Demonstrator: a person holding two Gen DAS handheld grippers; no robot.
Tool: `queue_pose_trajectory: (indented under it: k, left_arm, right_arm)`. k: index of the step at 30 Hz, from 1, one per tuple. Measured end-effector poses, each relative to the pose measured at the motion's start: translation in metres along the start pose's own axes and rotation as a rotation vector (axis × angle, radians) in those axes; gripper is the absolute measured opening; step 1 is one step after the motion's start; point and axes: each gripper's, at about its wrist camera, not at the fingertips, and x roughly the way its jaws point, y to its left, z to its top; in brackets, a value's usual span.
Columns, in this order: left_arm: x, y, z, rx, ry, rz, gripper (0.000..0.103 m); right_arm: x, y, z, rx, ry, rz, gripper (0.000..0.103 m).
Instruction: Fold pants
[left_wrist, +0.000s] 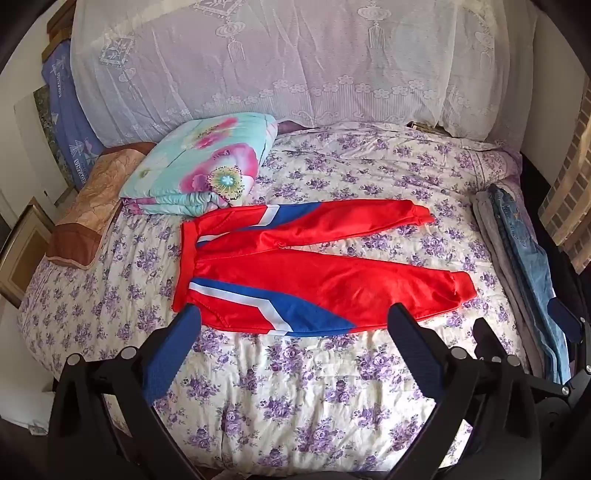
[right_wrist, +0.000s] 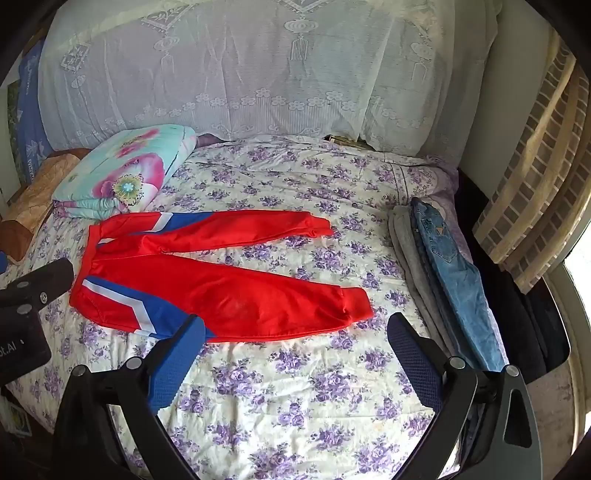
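Two hand-held tools hover over a bed spread with a purple-flowered quilt, both angled downward, fingers set wide apart and holding nothing: the left tool and the right tool. Just beyond their tips lie the red pants, spread flat and not yet folded, blue-and-white stripes at each hip. Their long axis runs across the view, waistband to the left and the two cuffs to the right, the legs splayed slightly apart. Seen from the left wrist, the left tool's fingertips frame the near leg's hip and thigh; seen from the right wrist, the right tool sits nearer the near cuff. That split suggests the left hand is better placed for the waist end, the right for the leg ends. Off to the right a stack of folded clothes, jeans uppermost, lies along the bed's edge. Farther back, at left, a floral folded quilt touches the pants' far hip; behind it hangs a white lace cover.
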Motion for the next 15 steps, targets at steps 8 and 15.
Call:
queue_pose_trajectory:
  k: [8,15]
  left_arm:
    - [0.0091,-0.0012,-0.0002,0.011,0.012,0.014,0.098]
    - [0.009,-0.0026,0.0044,0.005,0.011,0.011,0.098]
  right_arm:
    - [0.003,0.0049,0.0032,0.001,0.001,0.002,0.099]
    - [0.0024,0.0088,0.0044,0.003,-0.004,-0.001,0.1]
